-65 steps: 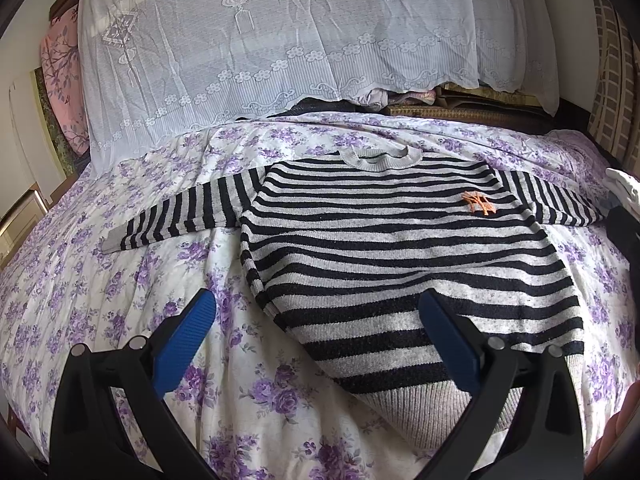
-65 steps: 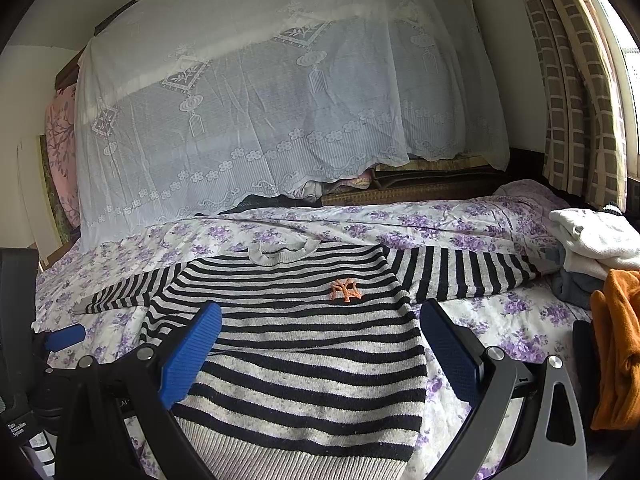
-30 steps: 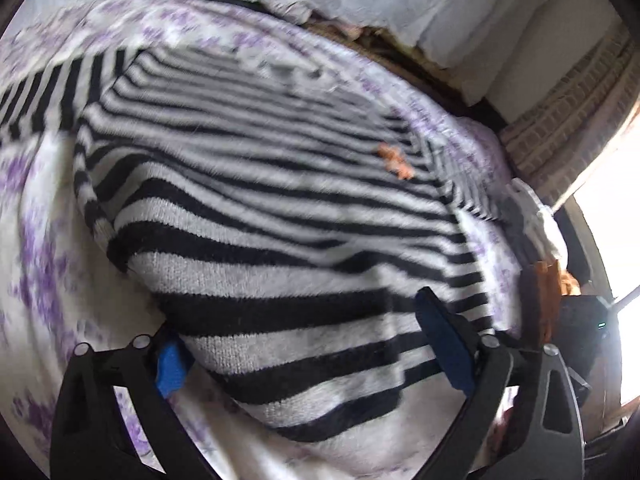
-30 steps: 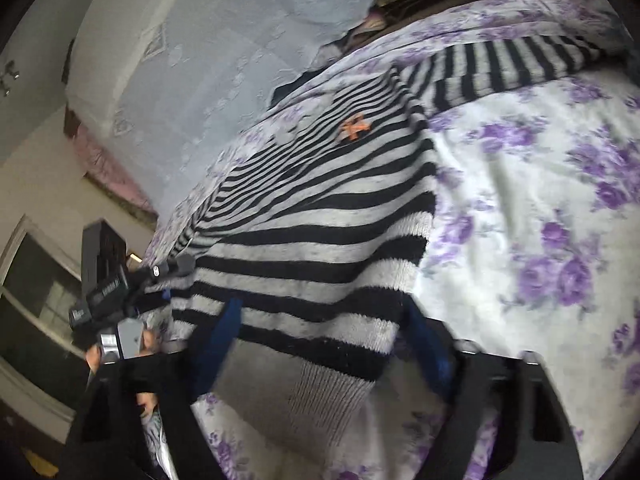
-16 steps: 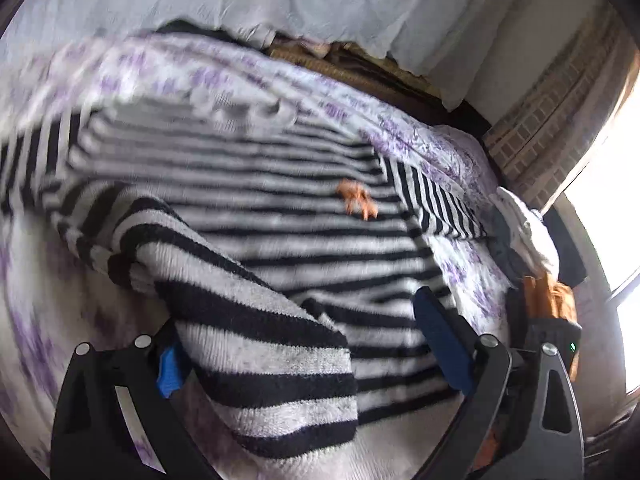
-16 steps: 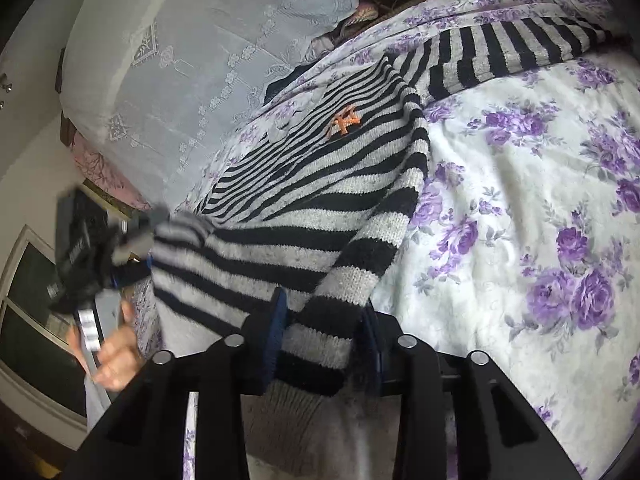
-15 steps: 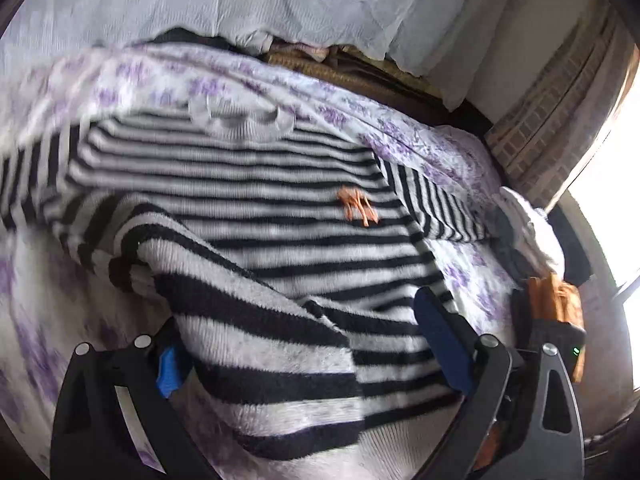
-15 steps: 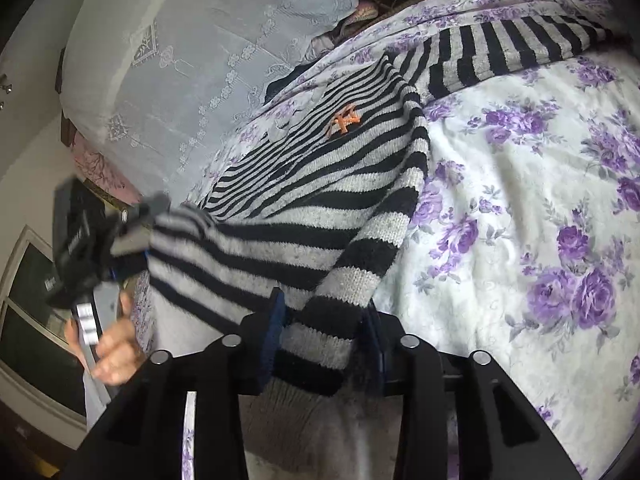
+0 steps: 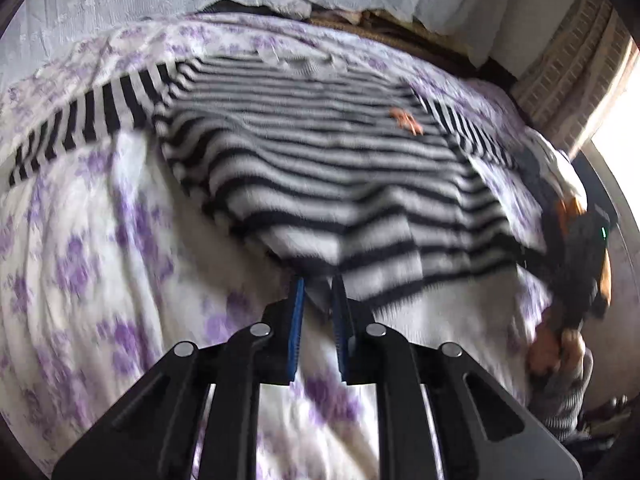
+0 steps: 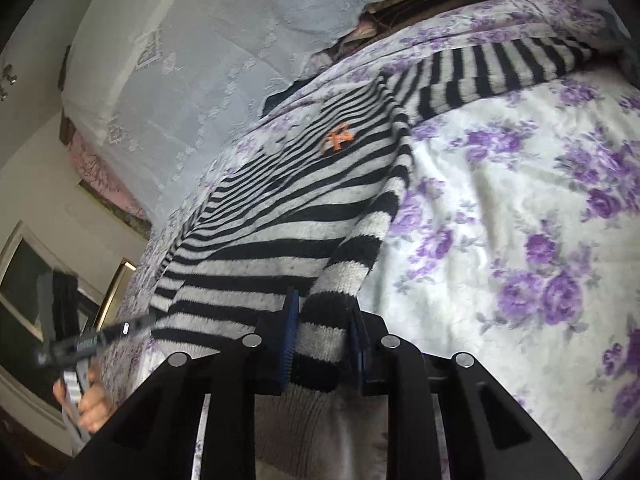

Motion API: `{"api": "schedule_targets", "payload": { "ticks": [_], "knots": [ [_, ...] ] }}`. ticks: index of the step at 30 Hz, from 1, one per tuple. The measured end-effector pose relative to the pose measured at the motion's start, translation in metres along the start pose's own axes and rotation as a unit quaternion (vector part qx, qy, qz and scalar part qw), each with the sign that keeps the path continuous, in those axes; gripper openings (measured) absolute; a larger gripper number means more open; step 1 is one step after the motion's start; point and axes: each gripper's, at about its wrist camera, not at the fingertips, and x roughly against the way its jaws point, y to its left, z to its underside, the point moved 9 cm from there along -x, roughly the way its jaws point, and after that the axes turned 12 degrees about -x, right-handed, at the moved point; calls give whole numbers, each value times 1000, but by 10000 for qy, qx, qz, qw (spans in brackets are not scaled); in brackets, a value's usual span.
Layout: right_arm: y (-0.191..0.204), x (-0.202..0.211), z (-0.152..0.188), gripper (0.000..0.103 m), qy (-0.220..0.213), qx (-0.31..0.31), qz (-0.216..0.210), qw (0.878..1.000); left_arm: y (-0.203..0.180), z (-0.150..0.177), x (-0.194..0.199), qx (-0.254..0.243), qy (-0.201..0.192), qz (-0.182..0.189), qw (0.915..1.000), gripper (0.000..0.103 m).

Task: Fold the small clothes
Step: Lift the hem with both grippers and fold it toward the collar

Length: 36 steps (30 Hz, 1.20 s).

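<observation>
We see a black-and-grey striped knitted sweater [image 9: 320,160] spread front-up on a bed covered by a white sheet printed with purple flowers [image 9: 100,240], a small orange emblem [image 9: 406,120] on its chest. Our left gripper [image 9: 318,292] has its blue-padded fingers [image 9: 297,320] drawn nearly together on the sweater's lower hem at the near left corner, with a thin fold of knit pinched between them and lifted off the sheet. Our right gripper [image 10: 322,332] has its fingers [image 10: 289,332] closing on a thicker bunch of the hem and side seam at the near right corner; the striped cloth fills the gap and the pads press on it. Between the two grips the hem hangs raised, while the chest, the neckline and both sleeves lie on the bed. One sleeve [image 9: 80,120] stretches out toward the left edge of the bed and the other [image 10: 500,68] toward the right. Bare flowered sheet lies open to the left of the sweater and, more broadly, to its right. A white lace cloth [image 10: 200,60] drapes the head of the bed beyond the neckline, and a pile of white and orange clothes [image 9: 564,184] sits near the bed's right edge.
</observation>
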Motion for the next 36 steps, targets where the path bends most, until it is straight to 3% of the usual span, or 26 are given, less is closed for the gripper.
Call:
{"api": "schedule_targets", "payload": {
  "ticks": [3,4,6,8,9,10,12,13,14,17,19,22,24,27,28,29,30,31,33,36],
  "knots": [
    [0,9,2,36,-86,58,75,9999,-17,29,-10,-5,181,443,9989,18],
    [1,11,5,50,-50,95,83,9999,-23,36,-14,-26,237,525,9983,26],
    [3,16,10,53,-65,165,160,9997,-45,50,-27,-225,359,646,9970,37],
    [7,30,14,53,-344,314,338,9983,-68,55,-27,-700,188,455,9963,70],
    [13,35,19,53,-338,507,375,9974,-76,56,-28,-879,140,356,9954,74],
    [24,36,29,53,-174,800,369,9960,-79,55,-30,-1037,101,119,9945,76],
    [46,31,53,53,221,1391,328,9895,-68,48,-35,-1136,44,-702,9910,79],
    [54,27,62,55,313,1595,359,9861,-56,40,-37,-1035,-19,-1098,9886,82],
    [62,23,73,56,415,1844,429,9810,-43,31,-42,-810,-30,-1227,9891,83],
    [79,8,93,58,595,2418,629,9665,-21,16,-44,-148,-21,-891,9959,81],
    [79,2,91,60,552,2532,855,9620,-14,7,-34,-21,-190,-926,9955,76],
    [83,-9,84,67,372,2857,1294,9488,-27,2,-24,-211,-192,-655,9974,75],
    [89,-19,83,75,344,3160,1420,9374,-38,-7,-21,-435,-262,-776,9957,75],
    [95,-37,80,76,193,3610,1701,9167,-46,-21,-16,-512,-383,-751,9951,75],
    [95,-41,80,68,172,3672,1710,9141,-47,-27,-14,-502,-440,-708,9953,75],
    [96,-47,75,36,218,3664,1691,9147,-48,-35,-13,-491,-502,-685,9952,75],
    [97,-53,70,15,275,3569,1708,9180,-48,-40,-12,-484,-526,-679,9951,75],
    [99,-54,62,4,309,3396,1599,9264,-48,-40,-12,-458,-531,-663,9953,75],
    [103,-51,46,3,336,3110,1292,9410,-45,-42,-16,-379,-495,-614,9962,75],
    [105,-44,33,3,330,2850,1041,9523,-41,-42,-16,-289,-491,-480,9972,75]
  ]
}}
